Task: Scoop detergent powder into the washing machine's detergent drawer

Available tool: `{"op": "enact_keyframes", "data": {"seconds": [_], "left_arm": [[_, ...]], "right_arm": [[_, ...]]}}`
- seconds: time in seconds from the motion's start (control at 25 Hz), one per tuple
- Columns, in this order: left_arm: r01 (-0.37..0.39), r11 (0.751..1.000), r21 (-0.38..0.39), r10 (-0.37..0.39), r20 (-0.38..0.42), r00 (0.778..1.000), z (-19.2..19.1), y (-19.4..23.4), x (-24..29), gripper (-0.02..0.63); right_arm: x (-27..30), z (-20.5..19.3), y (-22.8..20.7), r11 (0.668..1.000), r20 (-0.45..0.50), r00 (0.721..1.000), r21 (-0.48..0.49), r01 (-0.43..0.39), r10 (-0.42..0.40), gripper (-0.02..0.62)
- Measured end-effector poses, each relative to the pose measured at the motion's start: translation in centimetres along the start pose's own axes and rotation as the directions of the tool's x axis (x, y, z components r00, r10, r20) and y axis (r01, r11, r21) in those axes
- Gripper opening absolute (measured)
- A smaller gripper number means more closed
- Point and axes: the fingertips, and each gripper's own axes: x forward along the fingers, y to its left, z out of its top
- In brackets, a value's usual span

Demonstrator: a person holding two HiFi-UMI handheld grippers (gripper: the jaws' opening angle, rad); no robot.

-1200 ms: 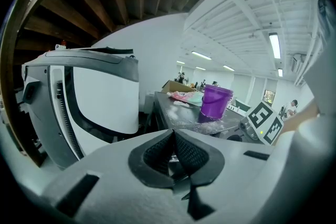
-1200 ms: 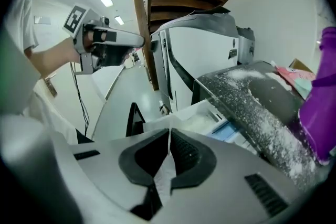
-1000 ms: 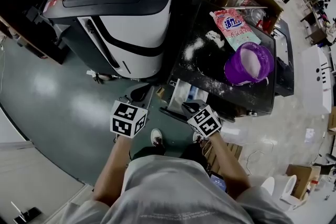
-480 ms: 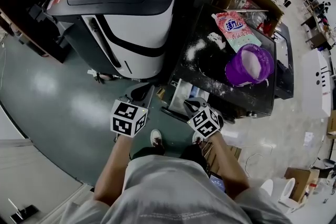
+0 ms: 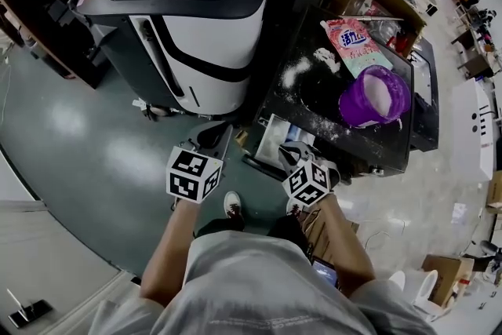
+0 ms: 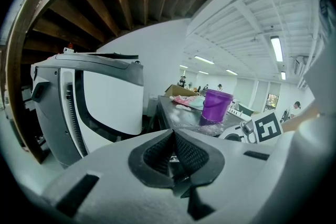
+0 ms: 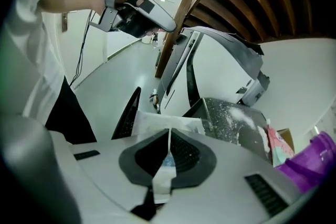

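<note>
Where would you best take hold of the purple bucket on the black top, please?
Probably its rim, from above on the near side: the purple bucket stands upright and open, looks too wide for the jaws to span, and holds white powder, so pinch the wall, one jaw inside, one outside.

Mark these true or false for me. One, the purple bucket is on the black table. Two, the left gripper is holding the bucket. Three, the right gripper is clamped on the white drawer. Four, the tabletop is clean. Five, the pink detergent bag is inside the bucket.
1. True: the purple bucket stands on the black table.
2. False: the left gripper has its jaws together on nothing, away from the table.
3. True: the right gripper is shut on a thin white wall of the detergent drawer.
4. False: spilled white powder lies on the tabletop.
5. False: the pink detergent bag lies flat on the table beside the bucket.
</note>
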Motion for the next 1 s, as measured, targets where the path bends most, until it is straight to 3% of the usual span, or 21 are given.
{"op": "enact_keyframes", "data": {"seconds": [0.28,0.56,0.84,1.0], "left_arm": [[-0.026,1.000,0.009,0.026,0.015,1.000,0.1,0.2,-1.3,0.009],[-0.049,0.999,0.018,0.049,0.016,0.999,-0.2,0.2,-2.3,0.009],[-0.108,0.983,0.150,0.115,-0.044,0.992,-1.0,0.4,-2.6,0.009],[-0.116,0.976,0.186,0.129,-0.059,0.990,-1.4,0.3,-2.6,0.009]], "right_arm": [[0.3,0.2,0.4,0.989,-0.018,0.999,-0.142,0.040,-0.043,0.012],[0.1,0.1,-0.4,0.950,-0.045,0.989,-0.287,0.121,-0.140,0.012],[-0.3,0.5,-1.7,0.905,-0.012,0.968,-0.357,0.231,-0.251,0.012],[-0.7,0.6,-2.4,0.869,0.006,0.948,-0.397,0.295,-0.319,0.012]]}}
